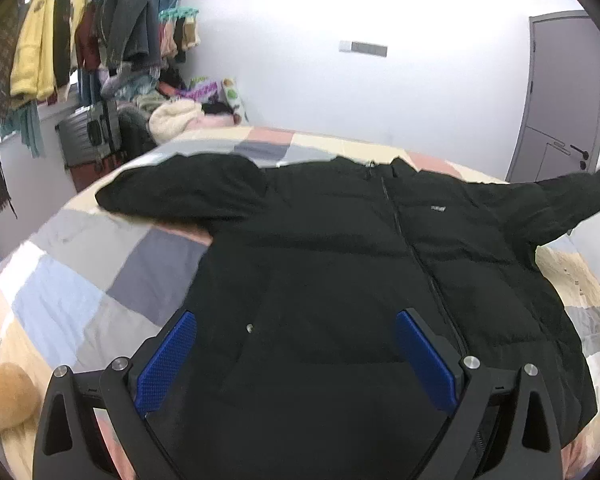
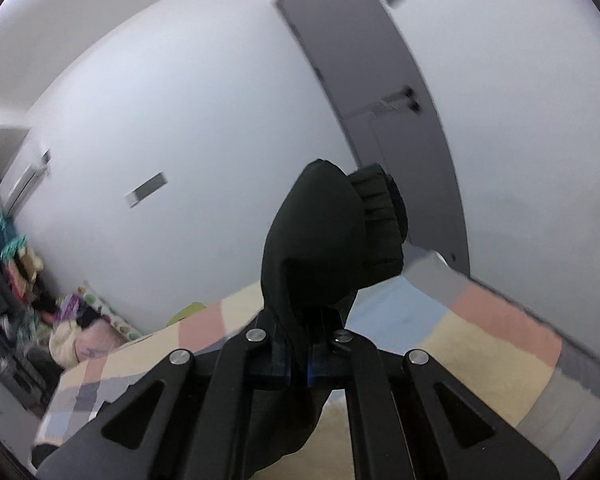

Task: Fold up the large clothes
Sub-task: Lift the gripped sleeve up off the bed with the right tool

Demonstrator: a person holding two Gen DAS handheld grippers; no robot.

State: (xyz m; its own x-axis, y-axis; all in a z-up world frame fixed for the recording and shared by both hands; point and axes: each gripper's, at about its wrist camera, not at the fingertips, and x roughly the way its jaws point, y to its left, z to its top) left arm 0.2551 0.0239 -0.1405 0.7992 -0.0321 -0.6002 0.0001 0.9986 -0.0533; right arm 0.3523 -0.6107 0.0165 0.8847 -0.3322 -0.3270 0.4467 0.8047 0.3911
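Black jacket is spread front-up on the patchwork bed, zipped, sleeves laid outward, right sleeve raised past the bed edge. Left hand-held gripper is held spread above the hem. Right hand-held gripper is pinched on the sleeve near its ribbed cuff; pads hidden by fabric.

Bright, even indoor light washes out the white wall ahead of both tools, while fisheye bending, dark corner vignetting and motion blur soften the edges.
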